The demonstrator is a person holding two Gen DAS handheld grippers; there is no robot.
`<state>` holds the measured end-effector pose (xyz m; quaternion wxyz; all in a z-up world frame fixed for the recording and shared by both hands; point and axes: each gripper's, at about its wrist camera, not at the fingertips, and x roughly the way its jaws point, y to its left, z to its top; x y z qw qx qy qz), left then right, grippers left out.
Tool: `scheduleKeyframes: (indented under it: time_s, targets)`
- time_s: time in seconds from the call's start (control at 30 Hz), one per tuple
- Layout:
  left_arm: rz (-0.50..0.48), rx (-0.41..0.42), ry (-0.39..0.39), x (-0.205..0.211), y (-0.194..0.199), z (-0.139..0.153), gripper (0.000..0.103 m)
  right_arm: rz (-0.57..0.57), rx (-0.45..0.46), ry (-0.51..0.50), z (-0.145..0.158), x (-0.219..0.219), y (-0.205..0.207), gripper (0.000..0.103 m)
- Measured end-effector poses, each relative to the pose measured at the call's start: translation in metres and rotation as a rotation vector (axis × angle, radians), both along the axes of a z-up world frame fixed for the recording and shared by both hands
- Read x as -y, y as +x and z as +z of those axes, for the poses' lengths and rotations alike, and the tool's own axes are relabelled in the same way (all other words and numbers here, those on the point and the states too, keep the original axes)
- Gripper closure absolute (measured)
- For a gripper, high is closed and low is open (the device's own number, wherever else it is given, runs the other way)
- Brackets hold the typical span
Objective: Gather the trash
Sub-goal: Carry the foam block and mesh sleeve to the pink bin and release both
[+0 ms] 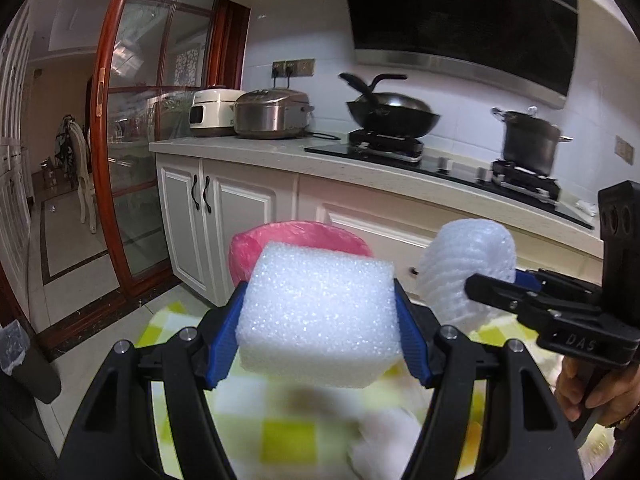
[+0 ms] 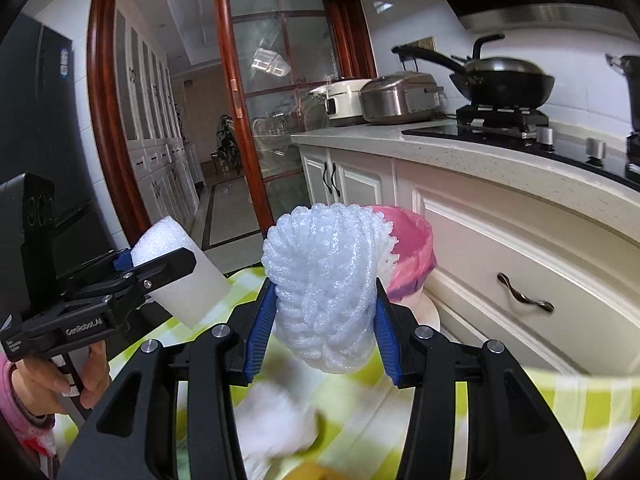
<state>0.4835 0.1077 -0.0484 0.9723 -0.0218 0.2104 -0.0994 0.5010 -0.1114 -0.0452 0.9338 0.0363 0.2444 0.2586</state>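
In the left wrist view, the left tool [image 1: 320,316] holds a white foam block [image 1: 320,312] between its blue pads, above the checkered cloth [image 1: 276,436], before the pink-lined bin [image 1: 298,232]. In the right wrist view, the right tool [image 2: 324,320] grips a white foam net [image 2: 324,284], the same bin [image 2: 412,248] just behind it.

The left tool [image 1: 320,316] clamps a white foam block [image 1: 320,312] before a pink-lined bin [image 1: 304,232], kitchen counter [image 1: 280,152] behind.
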Motion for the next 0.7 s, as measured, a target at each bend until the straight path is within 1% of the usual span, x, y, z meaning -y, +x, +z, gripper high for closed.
scheduleKeyframes:
  time_s: [0.07, 0.17, 0.23, 0.33, 0.43, 0.53, 0.6, 0.7]
  targets:
    - [0.015, -0.010, 0.007, -0.003, 0.031, -0.001, 0.037, -0.005, -0.015, -0.005, -0.004, 0.000, 0.036, 0.058]
    - [0.031, -0.020, 0.025, -0.004, 0.077, -0.002, 0.037, -0.006, -0.033, -0.007, -0.009, -0.002, 0.078, 0.058]
    - [0.039, -0.029, 0.022, -0.006, 0.109, -0.003, 0.037, -0.005, -0.044, -0.005, -0.012, -0.003, 0.110, 0.058]
    - [0.043, -0.040, 0.025, -0.006, 0.150, -0.008, 0.037, -0.001, -0.055, -0.003, -0.019, -0.005, 0.147, 0.058]
    - [0.039, -0.059, 0.020, -0.007, 0.181, -0.017, 0.037, 0.017, -0.076, -0.012, -0.030, -0.009, 0.179, 0.058]
    - [0.060, -0.082, 0.005, -0.012, 0.215, -0.030, 0.037, 0.029, -0.088, -0.019, -0.040, -0.011, 0.204, 0.057]
    - [0.069, -0.095, -0.006, -0.014, 0.231, -0.039, 0.037, 0.030, -0.089, -0.022, -0.045, -0.013, 0.217, 0.054]
    - [0.070, -0.112, -0.008, -0.014, 0.249, -0.051, 0.036, 0.041, -0.106, -0.001, -0.055, -0.013, 0.232, 0.050]
